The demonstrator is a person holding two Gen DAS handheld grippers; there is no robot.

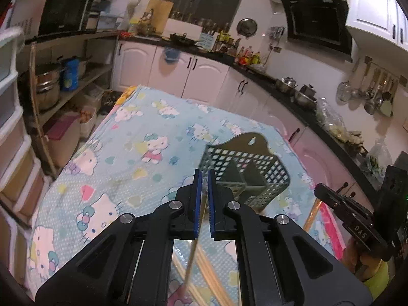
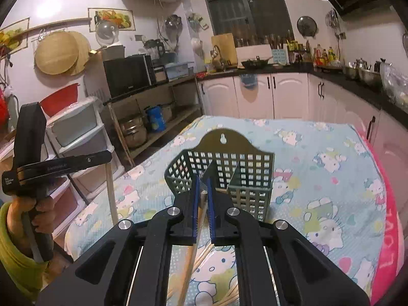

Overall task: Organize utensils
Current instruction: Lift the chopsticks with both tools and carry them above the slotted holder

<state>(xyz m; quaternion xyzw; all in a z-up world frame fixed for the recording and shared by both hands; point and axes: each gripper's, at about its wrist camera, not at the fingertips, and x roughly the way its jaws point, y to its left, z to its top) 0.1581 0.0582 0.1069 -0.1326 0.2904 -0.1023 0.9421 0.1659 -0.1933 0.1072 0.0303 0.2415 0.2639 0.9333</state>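
My left gripper (image 1: 204,178) pinched one chopstick (image 1: 191,257), my right gripper (image 2: 203,185) pinched another chopstick (image 2: 190,260), their tips hidden before the basket (image 2: 244,170).

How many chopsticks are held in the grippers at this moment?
2. One chopstick is pinched in the left gripper; another chopstick is pinched in the right gripper. More lie on the tablecloth beneath, partly hidden by the grippers.
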